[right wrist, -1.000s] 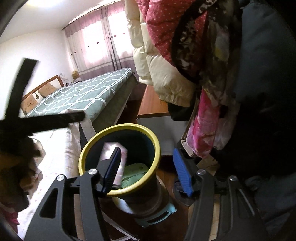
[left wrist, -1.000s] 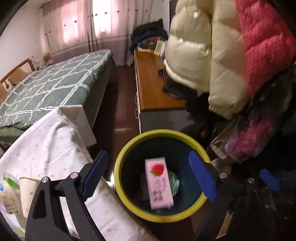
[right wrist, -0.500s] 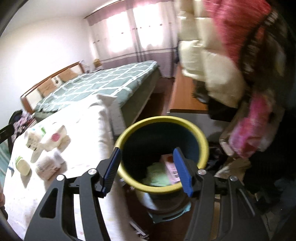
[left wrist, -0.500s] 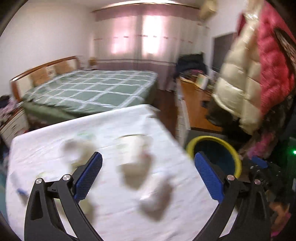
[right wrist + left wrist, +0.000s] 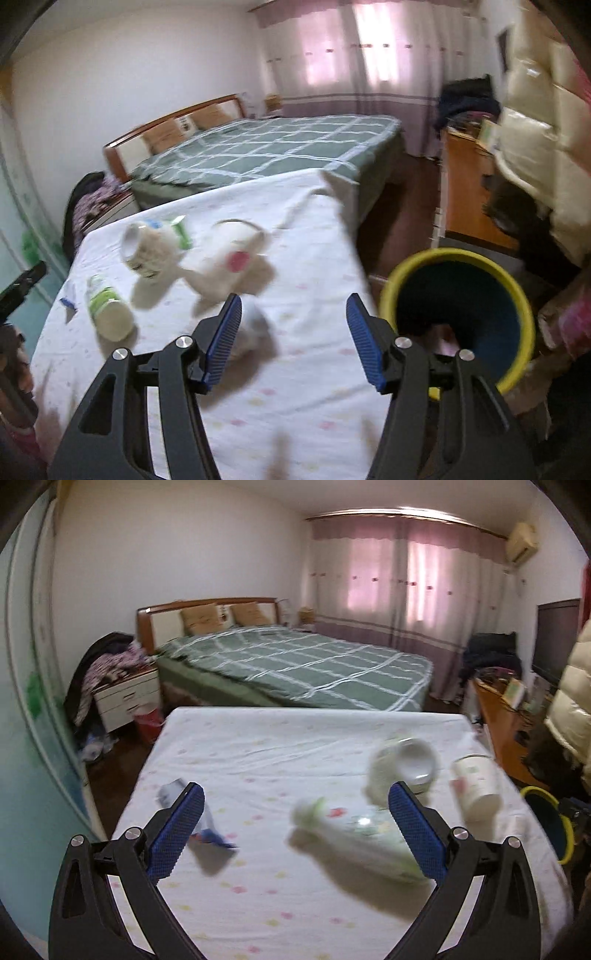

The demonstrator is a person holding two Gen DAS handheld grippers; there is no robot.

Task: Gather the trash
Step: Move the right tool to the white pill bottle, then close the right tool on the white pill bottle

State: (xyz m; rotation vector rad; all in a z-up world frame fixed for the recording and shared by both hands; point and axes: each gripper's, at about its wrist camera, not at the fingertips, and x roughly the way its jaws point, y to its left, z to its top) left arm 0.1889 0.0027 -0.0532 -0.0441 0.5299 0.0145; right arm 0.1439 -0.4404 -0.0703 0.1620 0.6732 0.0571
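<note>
While both grippers hang bare over the white-sheeted table, the trash lies as follows.

Left wrist view: the left gripper (image 5: 293,825) is spread wide, nothing between its blue pads. A green-and-white bottle (image 5: 356,832) lies on its side straight ahead, partly between the fingers and close to the right-hand one, its long axis running from the narrow end near the middle of the table (image 5: 258,746) toward the right edge. A crumpled cup (image 5: 404,770) sits beyond it; a white cup (image 5: 476,786) lies by the right edge. A blue-and-white wrapper (image 5: 205,830) lies beside the left-hand finger, nearer the left edge. The yellow-rimmed bin (image 5: 552,827) stands off the right edge.

Right wrist view: the right gripper (image 5: 293,341) is likewise released and empty. A small white piece (image 5: 255,328), too blurred to name, lies just ahead against its left-hand finger. The two cups lie farther ahead toward the far edge, and the bottle sits well to the left, near the left edge, with the wrapper beside it. The bin stands just right of the gripper, off the right edge, with something pinkish inside.

Judgement: the bottle is the left gripper's nearer pick, gripped across its long axis; the white piece suits the right.
</note>
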